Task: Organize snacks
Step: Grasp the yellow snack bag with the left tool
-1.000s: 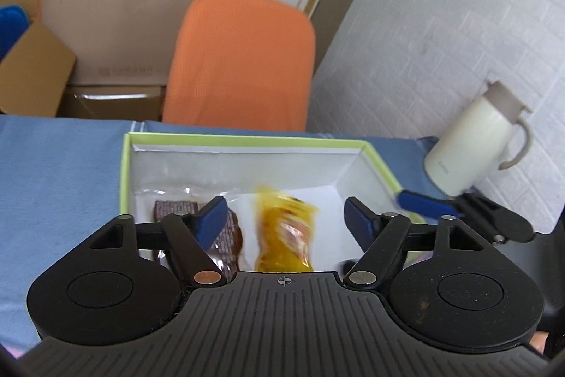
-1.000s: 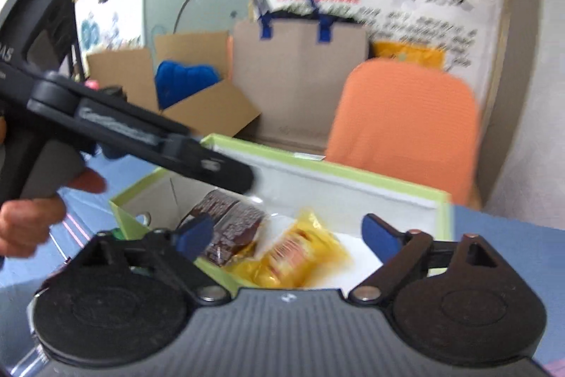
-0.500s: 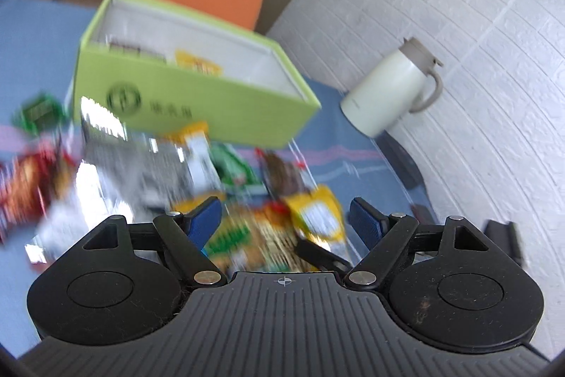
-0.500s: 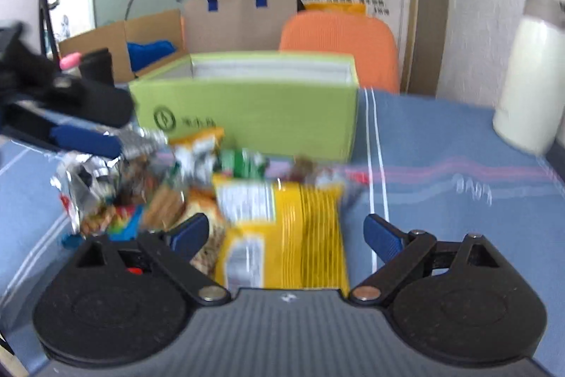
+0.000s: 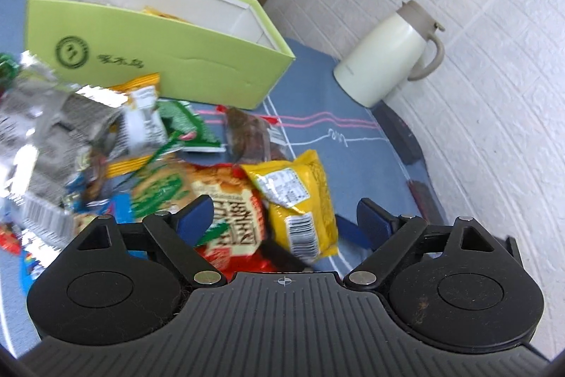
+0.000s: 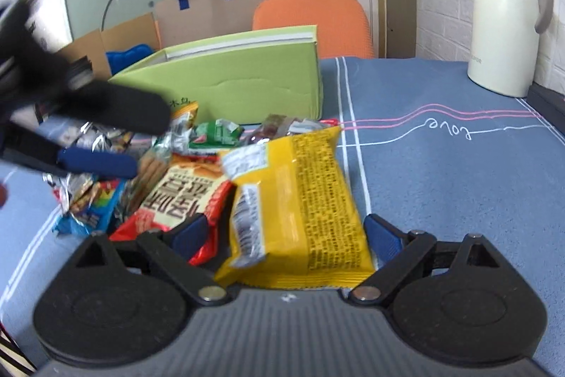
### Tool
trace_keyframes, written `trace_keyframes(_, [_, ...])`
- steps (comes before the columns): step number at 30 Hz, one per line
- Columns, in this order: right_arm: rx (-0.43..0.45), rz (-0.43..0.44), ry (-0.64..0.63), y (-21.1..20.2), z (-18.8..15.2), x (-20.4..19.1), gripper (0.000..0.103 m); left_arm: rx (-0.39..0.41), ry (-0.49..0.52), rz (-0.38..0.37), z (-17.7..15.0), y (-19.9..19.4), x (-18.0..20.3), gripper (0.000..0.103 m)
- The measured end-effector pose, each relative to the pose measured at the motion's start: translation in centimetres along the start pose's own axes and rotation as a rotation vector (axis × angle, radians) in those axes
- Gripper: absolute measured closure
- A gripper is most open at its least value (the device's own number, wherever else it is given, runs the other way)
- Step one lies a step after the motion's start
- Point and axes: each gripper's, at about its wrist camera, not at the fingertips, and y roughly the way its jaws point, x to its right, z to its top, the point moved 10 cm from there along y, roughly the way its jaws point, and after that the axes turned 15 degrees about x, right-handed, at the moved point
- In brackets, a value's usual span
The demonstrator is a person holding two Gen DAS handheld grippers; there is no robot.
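Left wrist view has pulled back from inside the light green cardboard box (image 5: 169, 59) a second ago; now the left gripper (image 5: 284, 221) hangs with fingers wide over the snack pile on the blue bench (image 5: 335, 136). The right gripper (image 6: 286, 235) has fingers wide around the yellow crinkly snack bag (image 6: 300, 200), beside the red packet (image 6: 176, 196). "Love" is stitched on the cloth (image 6: 448, 128).

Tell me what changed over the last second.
Both grippers pulled back from over the green box to the snack pile in front of it. The left gripper now hovers open over the red packet; the right gripper is open around the yellow packet, not yet closed. Nothing was grasped or released. The box, its snacks and the white thermos stayed put.
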Motion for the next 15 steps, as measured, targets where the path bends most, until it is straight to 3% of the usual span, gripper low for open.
trace_keyframes(2, [0.006, -0.006, 0.003, -0.3, 0.0, 0.4, 0.010, -0.004, -0.006, -0.033, 0.1, 0.3, 1.0, 0.040])
trace_keyframes(6, [0.016, -0.013, -0.018, 0.1, 0.6, 0.9, 0.010, -0.010, -0.019, -0.074, 0.4, 0.9, 2.2, 0.037])
trace_keyframes(12, [-0.024, -0.031, 0.044, 0.8, 0.3, 2.5, 0.010, -0.140, -0.126, -0.092, -2.1, 3.6, 1.9, 0.043])
trace_keyframes(15, [-0.031, -0.015, 0.011, 0.5, 0.1, 2.2, 0.010, -0.142, -0.077, -0.034, -2.5, 4.7, 1.8, 0.043])
